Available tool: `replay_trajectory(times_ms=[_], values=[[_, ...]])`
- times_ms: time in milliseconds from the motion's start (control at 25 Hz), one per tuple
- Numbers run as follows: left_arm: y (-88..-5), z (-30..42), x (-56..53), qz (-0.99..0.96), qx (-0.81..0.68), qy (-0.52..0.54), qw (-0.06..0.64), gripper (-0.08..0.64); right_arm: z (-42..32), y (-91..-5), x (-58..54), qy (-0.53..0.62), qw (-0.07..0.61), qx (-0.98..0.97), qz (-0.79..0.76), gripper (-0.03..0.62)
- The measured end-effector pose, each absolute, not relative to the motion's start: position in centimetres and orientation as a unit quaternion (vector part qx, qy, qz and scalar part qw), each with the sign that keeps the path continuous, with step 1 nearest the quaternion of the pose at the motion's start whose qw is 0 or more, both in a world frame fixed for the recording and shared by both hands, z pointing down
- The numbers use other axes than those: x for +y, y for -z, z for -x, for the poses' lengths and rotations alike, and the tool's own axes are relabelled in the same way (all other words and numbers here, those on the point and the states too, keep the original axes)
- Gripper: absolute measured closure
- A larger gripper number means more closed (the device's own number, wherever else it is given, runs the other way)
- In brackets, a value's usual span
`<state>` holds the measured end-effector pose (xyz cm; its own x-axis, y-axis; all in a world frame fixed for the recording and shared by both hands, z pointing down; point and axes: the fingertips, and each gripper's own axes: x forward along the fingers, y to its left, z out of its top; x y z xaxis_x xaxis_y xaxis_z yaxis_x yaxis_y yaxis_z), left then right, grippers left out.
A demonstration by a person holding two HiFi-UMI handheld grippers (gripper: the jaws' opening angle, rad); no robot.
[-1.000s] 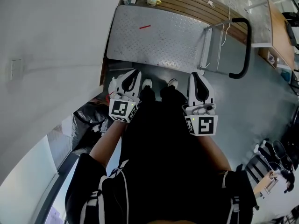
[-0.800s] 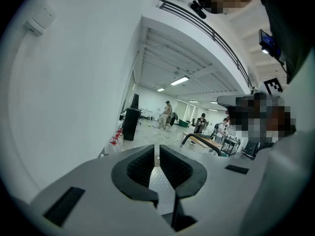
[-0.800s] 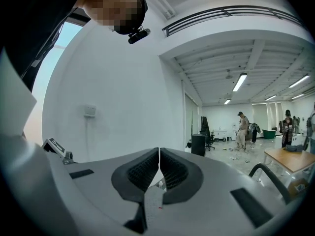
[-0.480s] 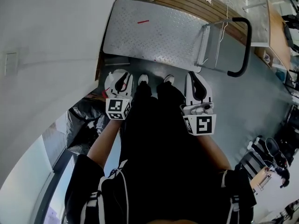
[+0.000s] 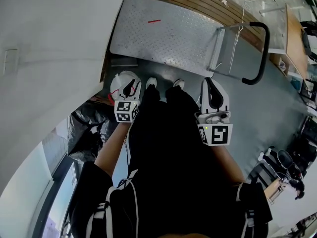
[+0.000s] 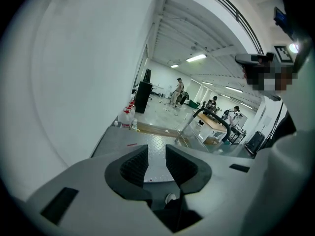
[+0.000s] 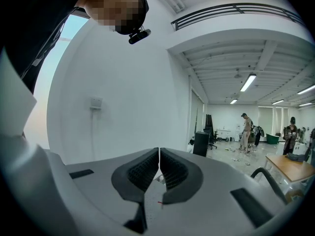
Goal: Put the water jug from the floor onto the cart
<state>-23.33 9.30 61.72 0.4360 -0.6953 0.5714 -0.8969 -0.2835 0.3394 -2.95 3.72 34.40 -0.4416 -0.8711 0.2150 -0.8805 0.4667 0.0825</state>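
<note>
Hanging beside the person's left leg, the left gripper (image 5: 130,83) is pointing toward the cart (image 5: 168,38). Its jaws have just been opening and are now standing partly apart with nothing between them. Beyond the cart's far edge, the water jug (image 6: 126,117) is sitting on the floor near the wall, small and hard to make out, and the head view is cutting it off at the top. The black handle (image 5: 261,48) is rising at the deck's right end. The right gripper (image 5: 212,83) is hovering empty, jaws pressed together. Dark clothing is hiding the floor beneath both.
</note>
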Motion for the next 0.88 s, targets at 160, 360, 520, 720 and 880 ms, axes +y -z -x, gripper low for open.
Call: replay_trajectory(times_ms=[160,360,520,720,880], values=[[-64.7,24.3,9.8,-0.773,-0.501,-0.180,0.345,0.454,3.2,-34.5,3.6,-0.021,0.114,-0.850,-0.514,0.572],[-66.9,25.2,10.9,-0.756,-0.503,-0.195,0.370,0.442,3.1,-34.7,3.5,-0.025,0.120,-0.849,-0.514,0.572],[-68.4,25.7,12.0,-0.747,-0.502,-0.208,0.383,0.430,3.2,-34.8,3.5,-0.026,0.126,-0.848,-0.514,0.572],[-70.9,26.3,13.1,-0.729,-0.503,-0.225,0.406,0.422,4.1,-34.7,3.4,-0.017,0.135,-0.854,-0.502,0.572],[-72.7,27.2,14.1,-0.712,-0.508,-0.234,0.425,0.417,4.4,-34.7,3.7,-0.014,0.141,-0.855,-0.499,0.572]])
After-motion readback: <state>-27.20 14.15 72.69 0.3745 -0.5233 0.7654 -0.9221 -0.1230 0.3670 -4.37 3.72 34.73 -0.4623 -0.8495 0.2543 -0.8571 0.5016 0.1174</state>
